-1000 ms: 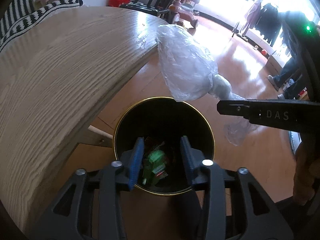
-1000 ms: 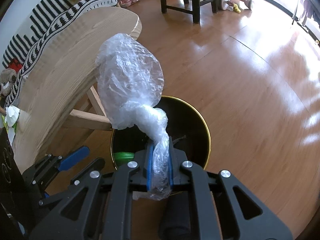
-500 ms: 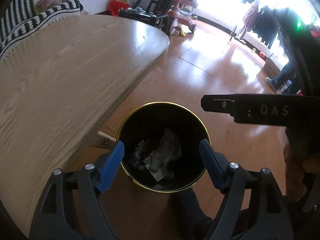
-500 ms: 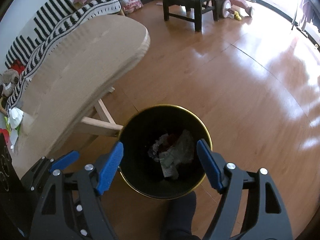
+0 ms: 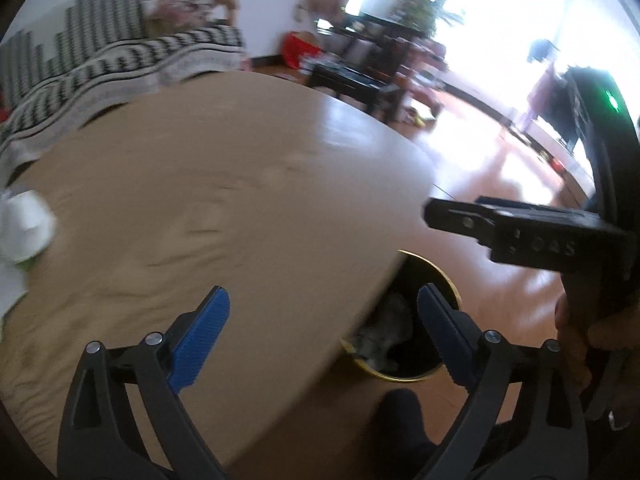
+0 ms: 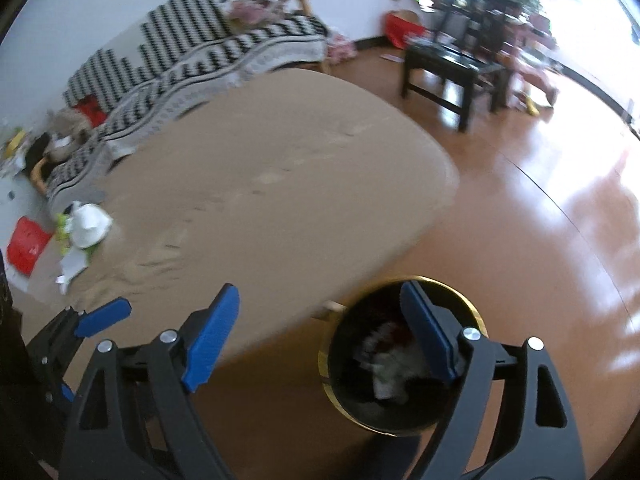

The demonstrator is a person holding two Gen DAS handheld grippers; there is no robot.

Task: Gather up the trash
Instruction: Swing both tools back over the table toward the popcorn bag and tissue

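Left wrist view: the left gripper (image 5: 322, 334) has its jaws wide apart and nothing lies between them; they have just been opening. It points down across the edge of the wooden table (image 5: 224, 208). The bin (image 5: 404, 344), black inside with a gold rim, stands on the floor just beside the table edge, partly hidden under it. Crumpled trash (image 5: 384, 328) lies inside the bin. At the far left of the table, white trash (image 5: 24, 224) remains, blurred; its exact kind cannot be told. The right gripper (image 5: 516, 228) shows at the right of this view, held in a hand (image 5: 580, 344).

Right wrist view: the right gripper (image 6: 320, 332) also has its jaws apart and empty; they have just been opening. The bin (image 6: 404, 356) sits below its right blue pad, with crumpled trash (image 6: 390, 364) in it. On the left end of the table (image 6: 280, 184) lies a small pile of white and green trash (image 6: 82, 232), well apart from both grippers. The left gripper (image 6: 100, 316) appears at the lower left edge.

Step in hand, as judged: a drop into the bin is complete and both grippers are free. The task is not finished, since trash remains on the table.

Next move: carry one gripper across the table to the pile, keep the jaws apart, lower them around one piece, close, then return to the bin.
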